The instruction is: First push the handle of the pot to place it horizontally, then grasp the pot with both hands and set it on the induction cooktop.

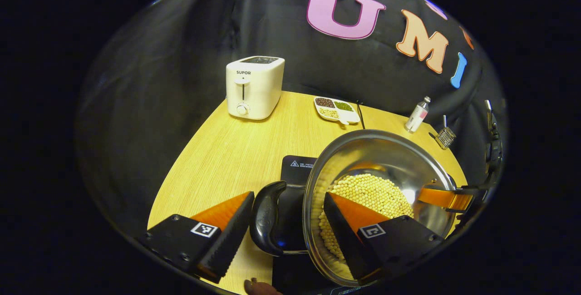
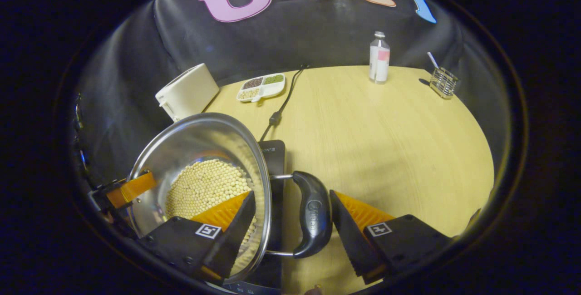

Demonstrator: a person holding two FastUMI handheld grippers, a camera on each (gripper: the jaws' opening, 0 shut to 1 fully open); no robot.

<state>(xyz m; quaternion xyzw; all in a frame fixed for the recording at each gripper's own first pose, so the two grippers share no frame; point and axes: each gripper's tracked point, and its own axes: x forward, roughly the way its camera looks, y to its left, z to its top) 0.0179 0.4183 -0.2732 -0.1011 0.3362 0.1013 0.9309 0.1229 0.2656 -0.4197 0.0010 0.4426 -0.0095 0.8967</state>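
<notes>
A steel pot (image 1: 386, 154) with pale beans in it sits over the black induction cooktop (image 1: 297, 168); I cannot tell whether it rests on it. My left gripper (image 1: 288, 197) is open and straddles the pot's black left handle (image 1: 268, 218), one finger outside the handle and the other inside the pot. In the right gripper view my right gripper (image 2: 291, 195) is open in the same way around the opposite handle (image 2: 313, 215), with one finger inside the pot (image 2: 199, 145). Each view shows the other gripper at the pot's far rim.
On the wooden table (image 2: 386, 140) a white toaster (image 1: 254, 87) stands at the back, with a divided dish of grains (image 1: 337, 109) beside it. A small bottle (image 2: 379, 59) and a wire basket (image 2: 442, 81) stand at the far right. The cooktop's cord (image 2: 281, 102) runs toward the back.
</notes>
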